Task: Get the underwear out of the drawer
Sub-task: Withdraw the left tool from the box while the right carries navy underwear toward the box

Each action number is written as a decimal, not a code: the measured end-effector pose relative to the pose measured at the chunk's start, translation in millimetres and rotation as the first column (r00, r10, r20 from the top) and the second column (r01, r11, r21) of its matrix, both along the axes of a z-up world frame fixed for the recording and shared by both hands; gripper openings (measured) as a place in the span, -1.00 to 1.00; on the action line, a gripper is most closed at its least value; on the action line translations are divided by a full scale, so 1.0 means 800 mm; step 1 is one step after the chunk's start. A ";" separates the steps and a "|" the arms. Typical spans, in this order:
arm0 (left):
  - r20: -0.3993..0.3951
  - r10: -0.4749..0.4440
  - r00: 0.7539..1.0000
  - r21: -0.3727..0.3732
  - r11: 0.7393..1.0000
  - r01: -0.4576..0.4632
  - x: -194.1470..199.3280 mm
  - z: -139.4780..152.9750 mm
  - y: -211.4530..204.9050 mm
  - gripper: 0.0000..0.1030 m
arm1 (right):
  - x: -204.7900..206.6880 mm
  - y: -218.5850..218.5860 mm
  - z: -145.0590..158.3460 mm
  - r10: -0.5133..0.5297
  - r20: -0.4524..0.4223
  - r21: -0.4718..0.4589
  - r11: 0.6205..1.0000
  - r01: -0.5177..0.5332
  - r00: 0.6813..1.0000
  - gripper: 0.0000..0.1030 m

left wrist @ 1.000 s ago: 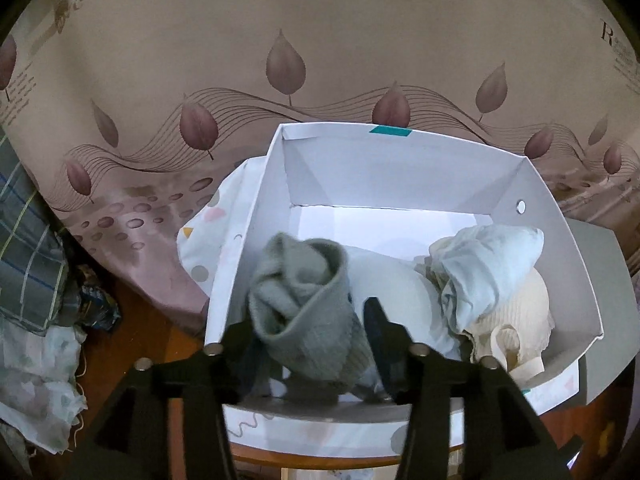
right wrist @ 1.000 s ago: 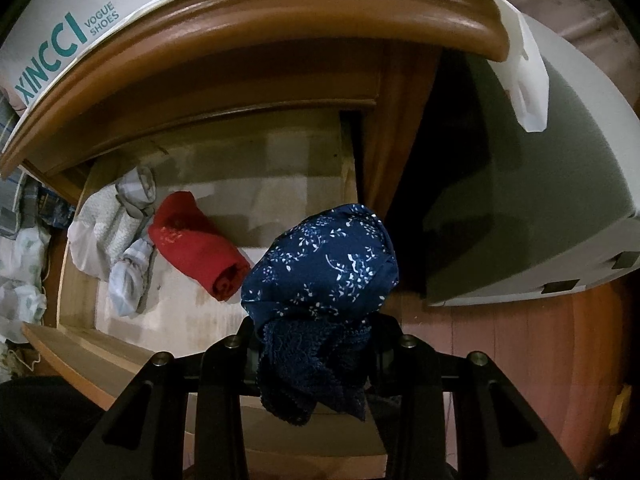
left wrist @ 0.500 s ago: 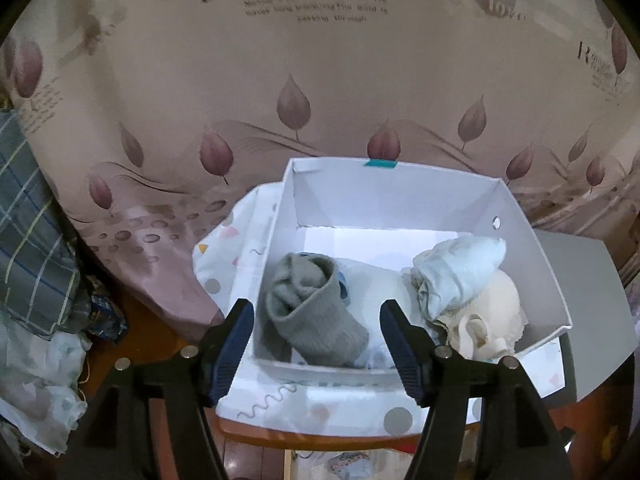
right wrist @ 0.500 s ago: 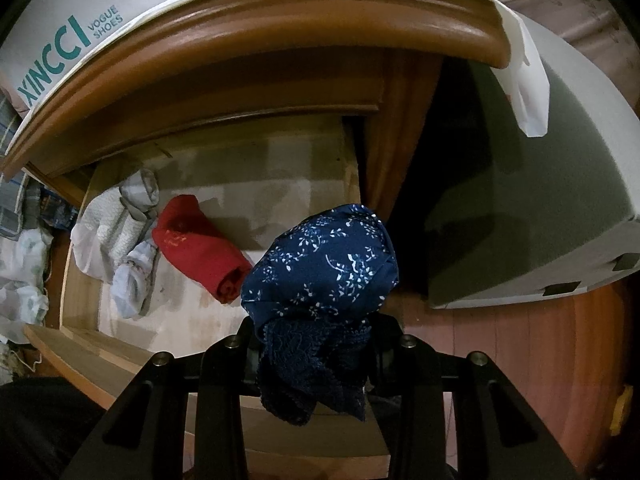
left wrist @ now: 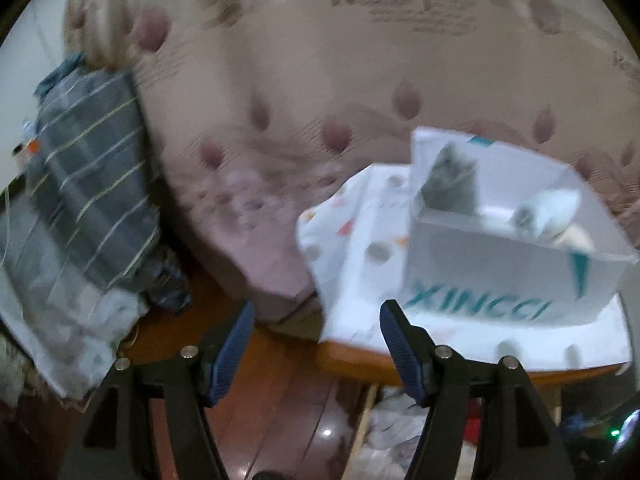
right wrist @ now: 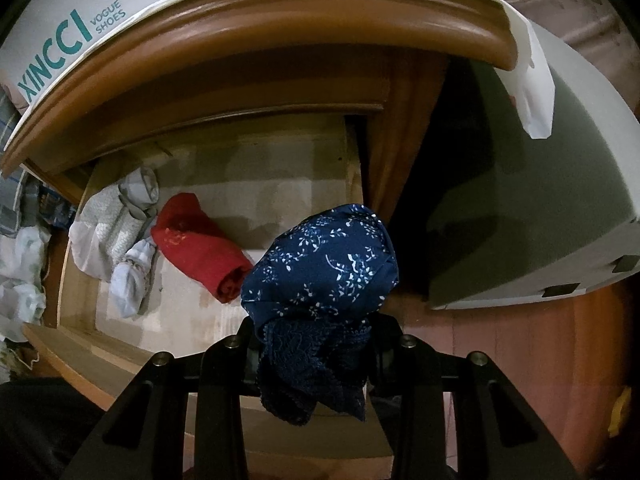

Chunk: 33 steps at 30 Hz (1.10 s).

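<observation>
Jaws of right gripper (right wrist: 316, 344) clamped on navy underwear (right wrist: 320, 264), above drawer (right wrist: 256, 184) at 11 o'clock; left gripper (left wrist: 316, 344) apart, empty, for next pick.

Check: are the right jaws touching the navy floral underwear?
Touching. The right wrist view shows the right gripper shut on the navy floral underwear, with the bundle pinched between the jaws above the open drawer.

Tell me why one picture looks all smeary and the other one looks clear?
Left wrist view: motion blur smears the white shoe box and the leaf-print cloth. Right wrist view: sharp, so the navy floral underwear shows crisp flowers, though the dim drawer holds shadows.
</observation>
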<state>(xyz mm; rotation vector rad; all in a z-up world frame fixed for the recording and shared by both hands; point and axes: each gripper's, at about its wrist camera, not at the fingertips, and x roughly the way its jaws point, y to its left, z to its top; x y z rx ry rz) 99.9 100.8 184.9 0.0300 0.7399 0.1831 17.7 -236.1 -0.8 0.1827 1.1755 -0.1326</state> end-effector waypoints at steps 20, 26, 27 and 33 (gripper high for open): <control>-0.142 0.161 0.977 -0.149 0.972 -0.182 0.011 -0.154 0.047 0.30 | -0.015 0.009 0.048 0.066 0.198 -0.051 0.997 -0.057 0.978 -0.33; -0.156 0.149 0.977 -0.117 0.979 -0.168 0.014 -0.154 0.046 0.30 | -0.022 0.005 0.078 0.030 0.183 0.017 0.999 -0.034 0.983 -0.33; -0.157 0.144 0.977 -0.133 0.977 -0.166 0.014 -0.154 0.047 0.30 | -0.021 0.006 0.089 0.033 0.185 0.018 0.999 -0.037 0.982 -0.33; -0.170 0.139 0.976 -0.158 0.973 -0.166 0.016 -0.154 0.054 0.30 | -0.006 0.012 0.159 0.048 0.234 0.002 0.999 -0.050 0.971 -0.33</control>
